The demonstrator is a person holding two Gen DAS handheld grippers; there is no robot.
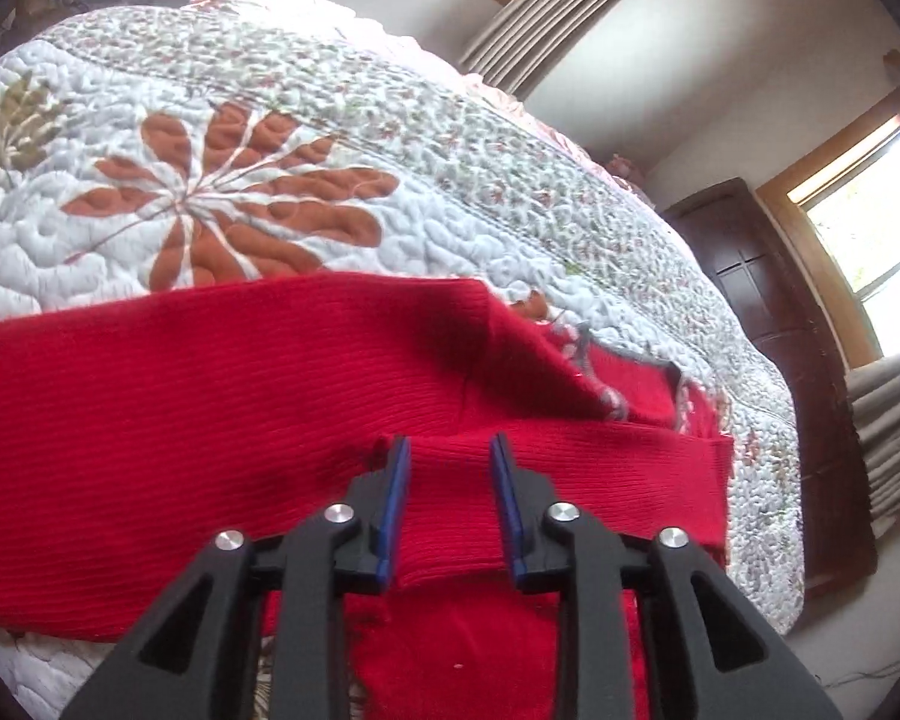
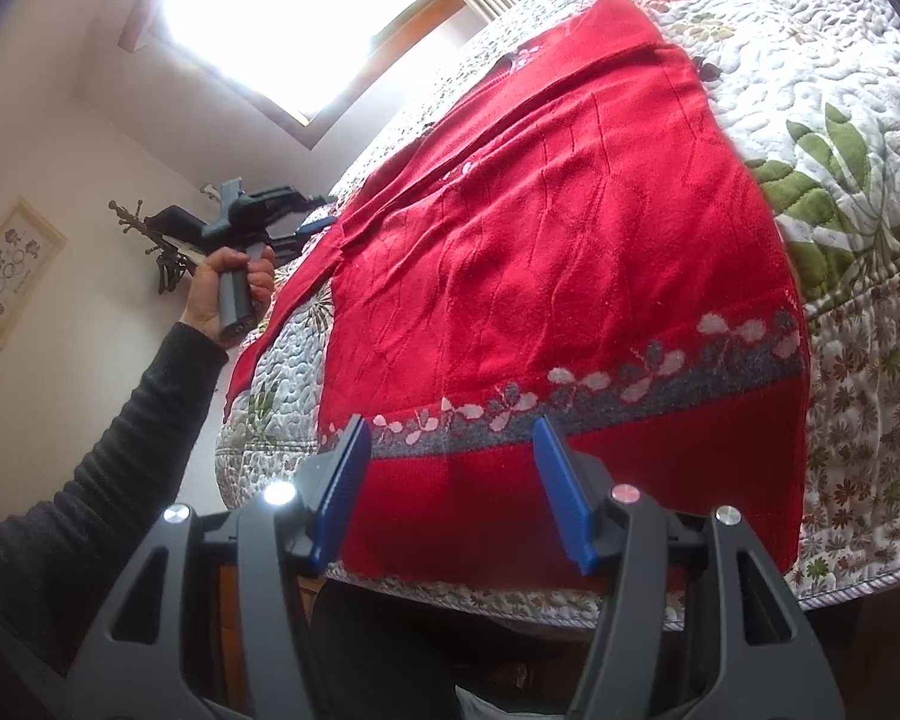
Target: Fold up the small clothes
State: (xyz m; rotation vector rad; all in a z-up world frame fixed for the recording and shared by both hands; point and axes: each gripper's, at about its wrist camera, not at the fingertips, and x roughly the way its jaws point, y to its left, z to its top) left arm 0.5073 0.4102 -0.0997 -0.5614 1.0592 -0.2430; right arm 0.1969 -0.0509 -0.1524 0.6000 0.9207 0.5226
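Left gripper (image 1: 450, 450) spread over a sleeve (image 1: 570, 480), right gripper (image 2: 450, 438) spread at the hem; red sweater (image 2: 570, 240) on the bed (image 2: 840, 120) barely folded, body fold left.

No text, label, brand or number can be read in either view. The framed picture (image 2: 13, 264) on the wall, far left of the right tongs (image 2: 453, 495), shows only small dark figures and rings, too blurred to tell if any are letters. The red sweater (image 2: 570, 240) carries only a flower pattern, no words.
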